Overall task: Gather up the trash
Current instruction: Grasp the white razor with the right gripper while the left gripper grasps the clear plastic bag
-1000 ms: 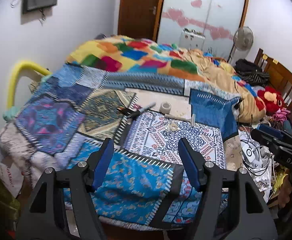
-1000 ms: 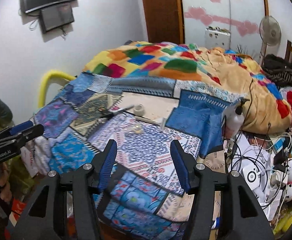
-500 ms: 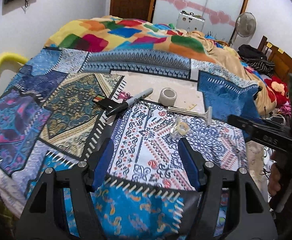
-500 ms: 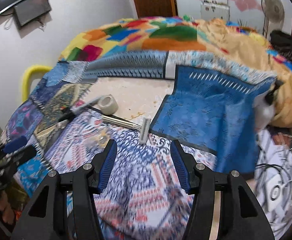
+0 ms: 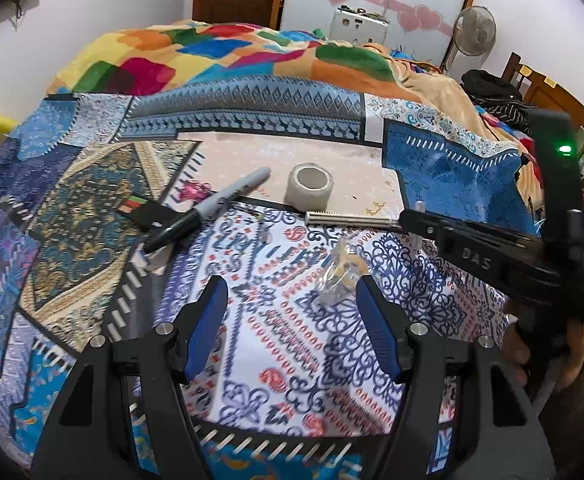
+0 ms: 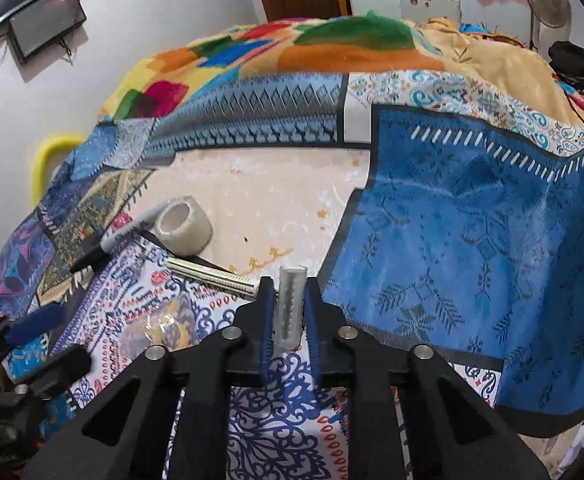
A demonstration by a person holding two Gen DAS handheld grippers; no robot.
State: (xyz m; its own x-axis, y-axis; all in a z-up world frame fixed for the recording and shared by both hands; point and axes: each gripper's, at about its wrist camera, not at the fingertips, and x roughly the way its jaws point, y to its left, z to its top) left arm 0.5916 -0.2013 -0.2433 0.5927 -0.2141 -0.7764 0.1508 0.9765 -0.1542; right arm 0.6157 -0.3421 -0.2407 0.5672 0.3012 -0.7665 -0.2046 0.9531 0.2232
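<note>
A silver razor lies on the patterned bedspread; its head sits between the narrowed fingers of my right gripper, its ribbed handle running left. The handle also shows in the left wrist view. A crumpled clear plastic wrapper lies just ahead of my open, empty left gripper, near its right finger. It also shows in the right wrist view. The right gripper's body shows at the right of the left wrist view.
A roll of white tape, a black marker and a small dark card lie on the bedspread. A folded blue cloth lies to the right. A colourful blanket covers the far bed.
Both grippers moved forward and down toward the bedspread. My right gripper narrowed from wide open around the razor head. The left one now has the wrapper just ahead.
</note>
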